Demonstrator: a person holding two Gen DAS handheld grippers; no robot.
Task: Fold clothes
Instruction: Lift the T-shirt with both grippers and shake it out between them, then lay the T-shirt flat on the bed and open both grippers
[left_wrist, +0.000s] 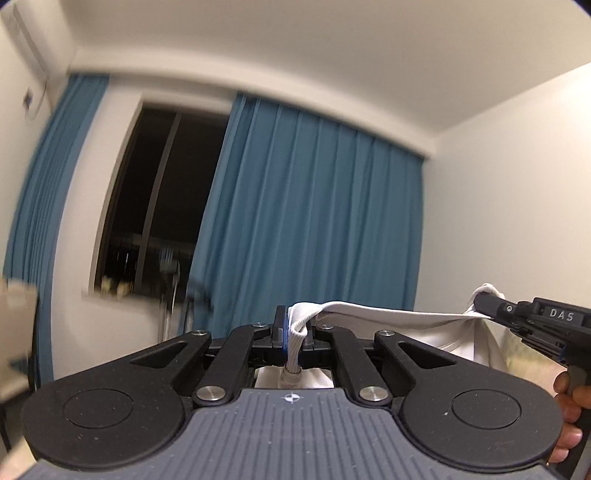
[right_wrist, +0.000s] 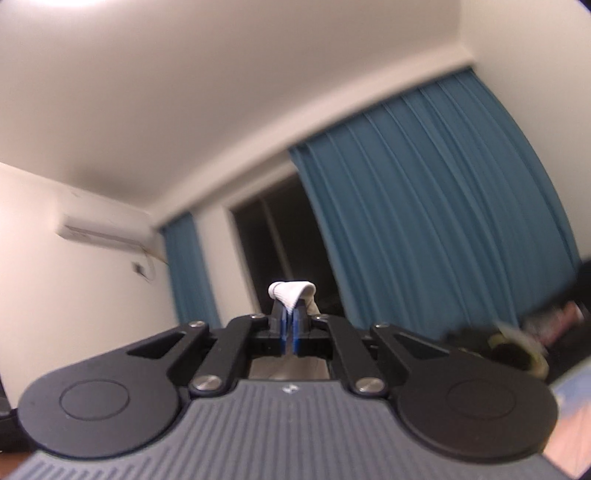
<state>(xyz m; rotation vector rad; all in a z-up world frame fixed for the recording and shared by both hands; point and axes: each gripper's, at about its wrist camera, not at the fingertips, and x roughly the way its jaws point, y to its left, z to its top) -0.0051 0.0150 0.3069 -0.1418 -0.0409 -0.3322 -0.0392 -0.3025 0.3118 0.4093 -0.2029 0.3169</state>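
**White garment held up between two closed tools**

Left wrist view, nearest first: the left tool (left_wrist: 291, 332) has its jaws pinched together on a ribbed white band, an edge of the white garment (left_wrist: 388, 317). The band loops over the jaw tips and runs down between the blue pads; more white cloth hangs below the linkage.

From that pinch the garment's edge stretches taut to the right, roughly level, to the right tool (left_wrist: 484, 301). That tool is seen side-on, with "DAS" on its body, its tip clamped on a bunched white corner. The rest of the cloth droops beneath the stretched edge. A person's hand (left_wrist: 570, 413) grips the right tool's handle at the frame's right edge.

Right wrist view: the right tool's (right_wrist: 291, 325) blue pads sit close together with a small fold of ribbed white cloth standing out above the tips. Only that bit of garment shows here.

Garment is in the air, hung between both tools, touching no surface in view.

Farther back: blue curtains (left_wrist: 314, 206) on both sides of a dark window (left_wrist: 155, 192). A wall-mounted air conditioner (right_wrist: 107, 230) sits high on the left wall. White walls and ceiling. Background blurred; dark clutter at lower right of the right view cannot be made out.
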